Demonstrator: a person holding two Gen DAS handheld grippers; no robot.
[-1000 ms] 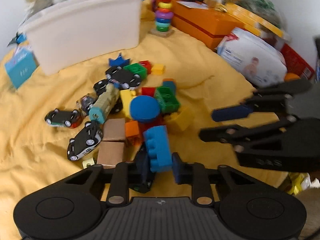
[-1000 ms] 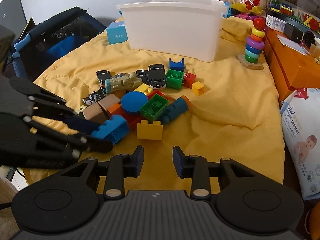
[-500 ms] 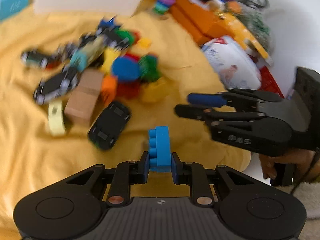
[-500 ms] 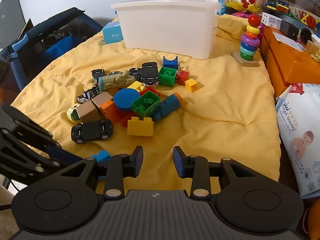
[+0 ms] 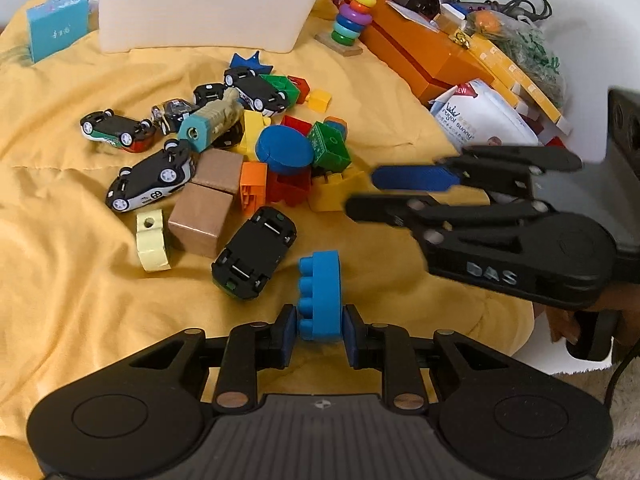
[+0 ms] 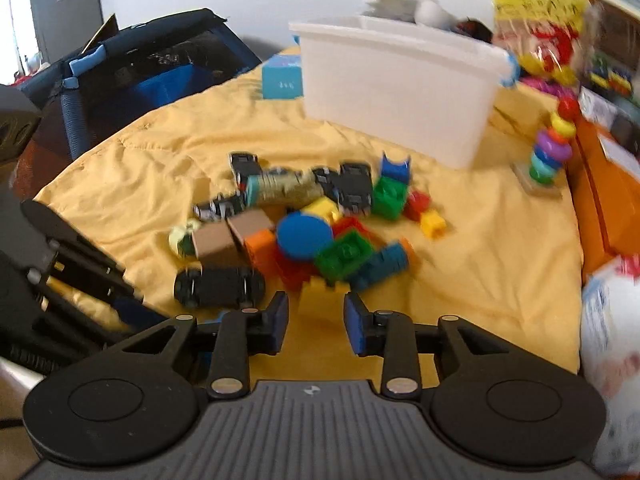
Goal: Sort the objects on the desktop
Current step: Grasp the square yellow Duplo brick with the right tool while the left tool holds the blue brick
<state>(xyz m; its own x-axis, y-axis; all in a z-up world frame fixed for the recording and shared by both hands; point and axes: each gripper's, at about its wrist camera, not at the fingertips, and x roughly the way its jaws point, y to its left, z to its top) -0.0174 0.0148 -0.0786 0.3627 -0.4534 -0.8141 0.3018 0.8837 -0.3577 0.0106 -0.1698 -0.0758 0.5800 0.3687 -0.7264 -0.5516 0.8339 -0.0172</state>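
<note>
My left gripper (image 5: 319, 332) is shut on a light blue studded brick (image 5: 320, 296), held on edge above the yellow blanket, near the front of the toy pile. The pile holds a black toy car (image 5: 256, 252) lying upside down, brown blocks (image 5: 202, 220), a blue disc (image 5: 284, 152), a green brick (image 5: 330, 146) and a yellow brick (image 5: 336, 192). My right gripper (image 6: 316, 320) is open, and the yellow brick (image 6: 320, 292) lies just ahead of its fingertips. In the left wrist view the right gripper (image 5: 368, 194) reaches in from the right beside the yellow brick.
A white bin (image 5: 208, 0) stands behind the pile. A ring stacker (image 5: 354, 16), an orange box (image 5: 424, 52) and a wipes pack (image 5: 484, 116) line the right side. A teal box (image 5: 56, 32) sits far left. The left gripper's body (image 6: 60, 272) fills the right view's lower left.
My left gripper lifted the blue brick out of the pile and drew it back toward the near edge. My right gripper moved forward to the yellow brick.
</note>
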